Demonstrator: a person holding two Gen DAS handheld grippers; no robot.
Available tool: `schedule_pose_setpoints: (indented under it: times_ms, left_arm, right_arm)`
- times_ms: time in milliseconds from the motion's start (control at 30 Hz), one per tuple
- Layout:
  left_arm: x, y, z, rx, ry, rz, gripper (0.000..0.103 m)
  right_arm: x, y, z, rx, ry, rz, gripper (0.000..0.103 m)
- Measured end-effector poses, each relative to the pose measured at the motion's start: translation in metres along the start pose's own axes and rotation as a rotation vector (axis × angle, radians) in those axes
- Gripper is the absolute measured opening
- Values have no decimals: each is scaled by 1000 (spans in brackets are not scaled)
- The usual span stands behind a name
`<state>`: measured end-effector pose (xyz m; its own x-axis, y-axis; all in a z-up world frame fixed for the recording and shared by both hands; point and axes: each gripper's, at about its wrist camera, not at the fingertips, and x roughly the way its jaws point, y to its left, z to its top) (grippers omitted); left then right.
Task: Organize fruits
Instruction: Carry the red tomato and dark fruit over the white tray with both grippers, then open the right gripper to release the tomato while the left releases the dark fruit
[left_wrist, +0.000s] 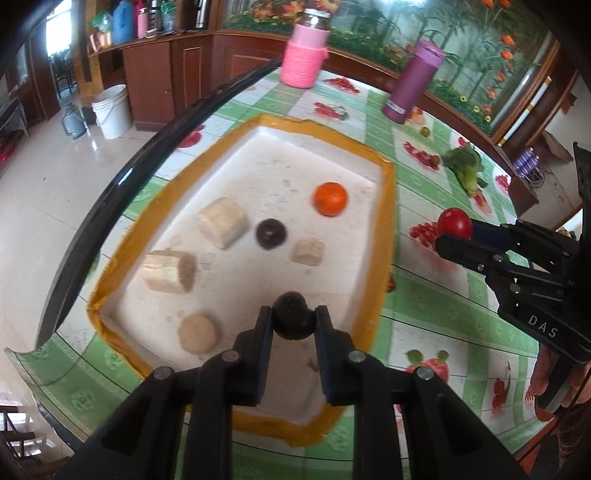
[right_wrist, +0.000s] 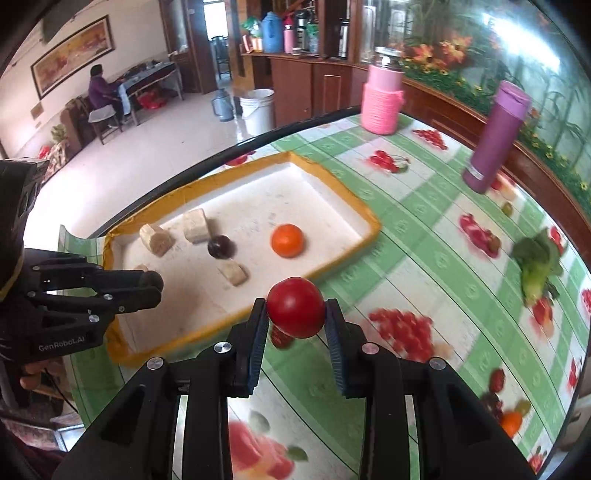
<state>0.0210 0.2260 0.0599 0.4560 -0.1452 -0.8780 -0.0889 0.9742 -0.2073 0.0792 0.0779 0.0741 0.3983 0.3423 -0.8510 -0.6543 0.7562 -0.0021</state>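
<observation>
Transport step, both hands loaded. Left gripper (left_wrist: 293, 319) is closed on a dark round fruit (left_wrist: 293, 315), possibly a plum, held over the near end of the white tray (left_wrist: 321, 147) with the yellow-taped rim. Right gripper (right_wrist: 297, 314) is clamped on a red tomato (right_wrist: 296, 307), held over the table (right_wrist: 424, 266) just outside the tray's near rim, with the tray ahead and to its left.

Already in the tray: an orange (left_wrist: 330, 198), a second dark fruit (left_wrist: 271, 233) and several pale cut chunks (left_wrist: 222, 222), which cannot be identified. The chunks lie ahead-left of the left gripper; the orange lies ahead-right.

Judgement: fruits are being gathered into the tray, and this looks like the carry just before release. Next move calls for lowering the dark fruit onto bare tray floor, clear of the chunks, then opening the jaws. The tomato must first cross the rim; both fruits are round and may roll.

View differences: left wrist view shows the right gripper from the side with the tomato at its tip, plus a round chunk (left_wrist: 197, 333) close to the left fingers. Right wrist view shows the left gripper from the side, its held fruit hidden, and a seated person (right_wrist: 101, 90) far across the room. A leafy green vegetable (right_wrist: 537, 271) lies on the table well right of the tomato; a pink-sleeved jar (right_wrist: 382, 99) and a purple flask (right_wrist: 495, 136) stand beyond.
</observation>
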Motion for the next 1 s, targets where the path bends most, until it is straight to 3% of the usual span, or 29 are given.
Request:
schedule_pose_setpoints:
  times_ms: [300,633,1000]
  left_arm:
    - [21,28,13,-45,40,18,25]
    - [36,37,18,-41,73,30,25]
    - [45,38,12,1,85,57,25]
  right_arm:
    - [52,21,35,-35,38,39,30]
    - [98,39,50,-101,98,48,30]
    - [106,42,45,-148,117,50,30]
